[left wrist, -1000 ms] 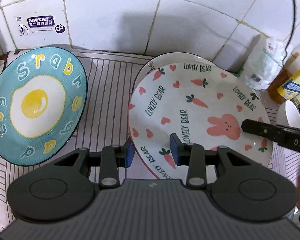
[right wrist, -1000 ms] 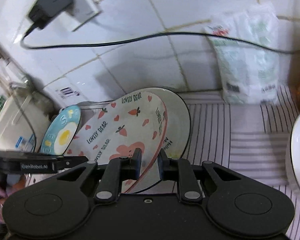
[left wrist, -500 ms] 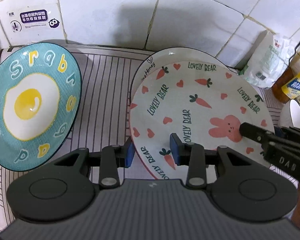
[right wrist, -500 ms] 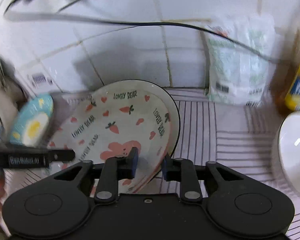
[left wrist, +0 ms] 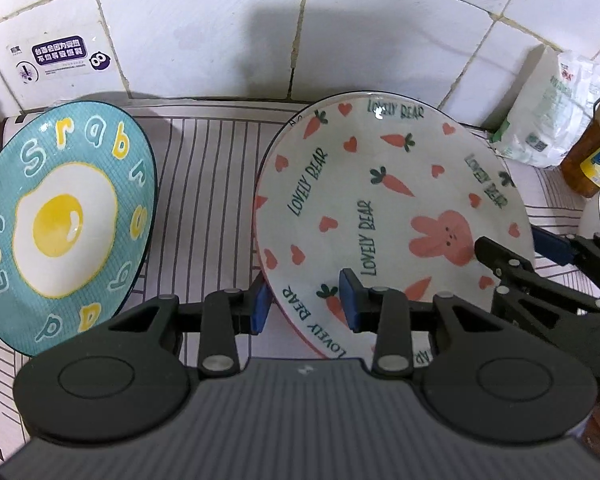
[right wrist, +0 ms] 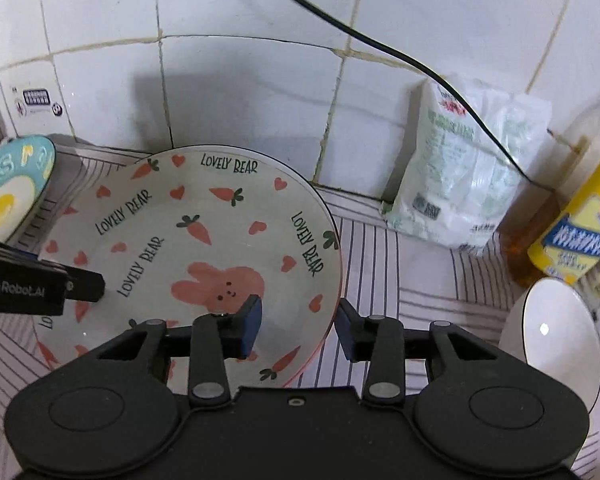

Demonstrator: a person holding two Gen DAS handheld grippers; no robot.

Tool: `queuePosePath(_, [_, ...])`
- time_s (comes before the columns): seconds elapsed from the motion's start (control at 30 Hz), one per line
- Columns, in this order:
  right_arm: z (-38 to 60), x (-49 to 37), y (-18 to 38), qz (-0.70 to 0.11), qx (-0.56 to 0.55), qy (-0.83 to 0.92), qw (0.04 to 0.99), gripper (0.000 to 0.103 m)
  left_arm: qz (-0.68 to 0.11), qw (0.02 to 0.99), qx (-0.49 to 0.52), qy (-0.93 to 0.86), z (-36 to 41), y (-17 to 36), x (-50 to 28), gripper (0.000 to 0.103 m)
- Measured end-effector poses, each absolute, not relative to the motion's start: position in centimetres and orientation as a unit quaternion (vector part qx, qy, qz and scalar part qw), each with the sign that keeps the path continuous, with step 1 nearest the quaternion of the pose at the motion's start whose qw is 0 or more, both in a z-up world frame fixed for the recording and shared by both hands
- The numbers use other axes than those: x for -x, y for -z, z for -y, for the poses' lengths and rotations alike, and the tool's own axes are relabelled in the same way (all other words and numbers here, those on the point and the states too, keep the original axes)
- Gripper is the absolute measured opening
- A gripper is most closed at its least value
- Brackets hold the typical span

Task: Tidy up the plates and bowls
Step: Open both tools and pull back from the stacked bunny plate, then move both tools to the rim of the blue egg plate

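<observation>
White wall tiles [left wrist: 204,40] backed the surface, which was covered by a striped mat [left wrist: 204,184]. The bunny plate [left wrist: 380,208], printed "LOVELY BEAR" with carrots and hearts, sat tilted near the middle of the mat. The left gripper [left wrist: 303,307] straddled the near-left rim of that plate, one blue pad on each side of the rim, with a visible gap on both sides; the grip was released. The right gripper [right wrist: 298,326] straddled the right rim in the same way, its pads also spread apart and not clamping the plate. The egg plate [left wrist: 60,216], teal with a fried-egg design, leaned to the left of the bunny plate, well apart from it. A white bowl [right wrist: 556,344] sat at the right edge. A plastic bag [right wrist: 464,168] and an oil bottle [right wrist: 568,224] stood against the wall at the right.
</observation>
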State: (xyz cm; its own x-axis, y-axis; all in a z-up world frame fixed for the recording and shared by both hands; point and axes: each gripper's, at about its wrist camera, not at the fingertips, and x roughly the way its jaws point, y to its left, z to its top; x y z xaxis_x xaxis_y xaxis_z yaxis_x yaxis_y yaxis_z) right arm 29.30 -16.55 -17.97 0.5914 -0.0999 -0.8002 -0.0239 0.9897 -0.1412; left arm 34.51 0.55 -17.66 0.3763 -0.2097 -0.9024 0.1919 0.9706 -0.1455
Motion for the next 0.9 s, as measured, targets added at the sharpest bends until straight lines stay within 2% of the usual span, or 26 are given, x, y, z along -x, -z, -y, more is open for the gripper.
queuePosePath(0.2, [16.0,-29.2,18.2,-0.446,0.071,0.038,0.892,0.045,-0.547,0.827,0.024,0.130,-1.2,17.3,-33.9,0.034])
queuePosePath(0.47, [16.5,-25.3,13.4,-0.423,0.019,-0.013,0.906,0.046,-0.526,0.836,-0.006,0.157,-1.8,13.8,-30.0,0.034])
queuePosePath(0.53, [16.2,-24.1,12.0,-0.407,0.027,-0.014,0.913,0.049,-0.520,0.838,-0.010,0.165,-2.0,12.7,-28.8,0.034])
queuePosePath(0.7, [15.1,-21.4,8.8,-0.378,0.043,-0.024,0.924,0.051,-0.490,0.855,-0.047,0.161,-2.7,10.1,-26.1,0.034])
queuePosePath(0.8, [14.5,-20.3,7.4,-0.365,0.045,-0.038,0.929,0.057,-0.480,0.860,-0.067,0.157,-3.4,9.1,-24.6,0.034])
queuePosePath(0.9, [13.7,-19.2,6.4,-0.354,0.048,-0.058,0.932,0.058,-0.481,0.860,-0.077,0.153,-4.5,8.3,-23.4,0.034])
